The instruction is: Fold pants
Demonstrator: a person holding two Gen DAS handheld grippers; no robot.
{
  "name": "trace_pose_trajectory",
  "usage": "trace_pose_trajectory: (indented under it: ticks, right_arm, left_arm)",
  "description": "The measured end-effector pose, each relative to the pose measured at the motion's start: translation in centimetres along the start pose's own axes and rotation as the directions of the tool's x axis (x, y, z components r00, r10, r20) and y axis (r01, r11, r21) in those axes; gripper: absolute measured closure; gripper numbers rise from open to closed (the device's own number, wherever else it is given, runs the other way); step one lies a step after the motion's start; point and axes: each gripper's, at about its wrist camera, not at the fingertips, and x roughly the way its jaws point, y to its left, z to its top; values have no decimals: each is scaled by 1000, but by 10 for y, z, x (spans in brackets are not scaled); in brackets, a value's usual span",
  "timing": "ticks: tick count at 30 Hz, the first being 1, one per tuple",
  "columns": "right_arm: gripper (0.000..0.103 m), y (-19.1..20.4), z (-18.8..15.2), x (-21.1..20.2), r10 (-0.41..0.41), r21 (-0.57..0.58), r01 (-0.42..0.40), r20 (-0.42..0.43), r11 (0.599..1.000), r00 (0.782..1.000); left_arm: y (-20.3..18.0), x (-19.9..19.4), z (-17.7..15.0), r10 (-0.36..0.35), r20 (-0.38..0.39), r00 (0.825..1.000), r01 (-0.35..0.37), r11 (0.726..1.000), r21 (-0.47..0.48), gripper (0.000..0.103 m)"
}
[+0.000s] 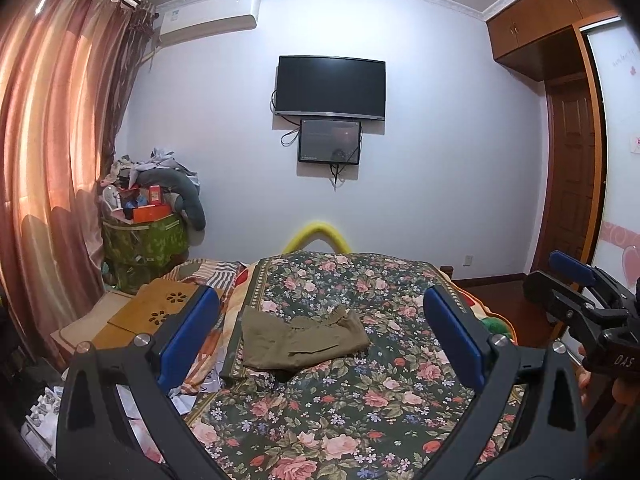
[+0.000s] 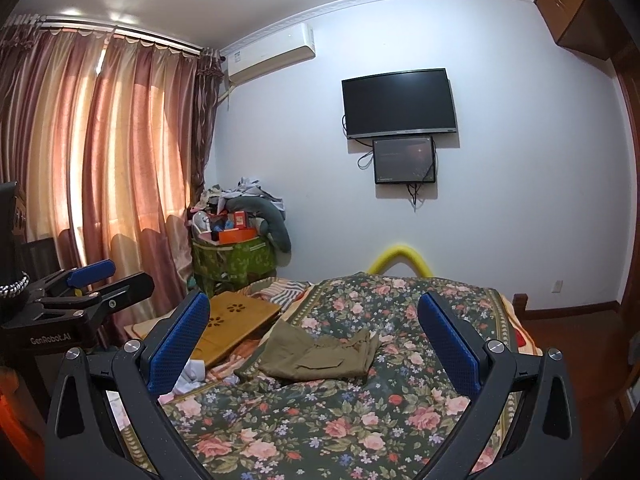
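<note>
- Pants (image 1: pixel 302 340) of olive cloth lie in a rumpled, partly folded heap on the floral bedspread (image 1: pixel 340 412), a little left of centre in the left wrist view; in the right wrist view we see the same heap (image 2: pixel 322 354) at mid-frame.
- Our left gripper (image 1: pixel 320 344) is held above the near end of the bed, its blue-padded fingers (image 1: pixel 188 340) spread wide with nothing between them; the pants sit beyond, framed in the gap, untouched.
- Our right gripper (image 2: pixel 314 344) is likewise raised over the bed, its fingers (image 2: pixel 178 344) spread apart and holding nothing.
- Each gripper shows at the edge of the other's view: the right one at the right edge of the left wrist view, the left one at the left edge of the right wrist view.
- A wooden lap tray (image 2: pixel 236 322) rests on the bed, left of the pants.
- On the far wall hang a dark television (image 1: pixel 331 85) and a smaller screen (image 1: pixel 329 141) just below it.
- Pink curtains (image 2: pixel 100 168) fill the left of the frame, with a green bag (image 2: pixel 234 260) piled with clutter in the corner.
</note>
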Motion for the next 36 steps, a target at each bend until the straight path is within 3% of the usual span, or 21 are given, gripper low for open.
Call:
trace_pose_trajectory:
  ticks: [36]
  right_arm:
    - [0, -1, -1, -4, -11, 3, 11, 1, 1000, 1000]
  left_arm:
    - [-1, 2, 2, -45, -16, 999, 45, 999, 12, 0]
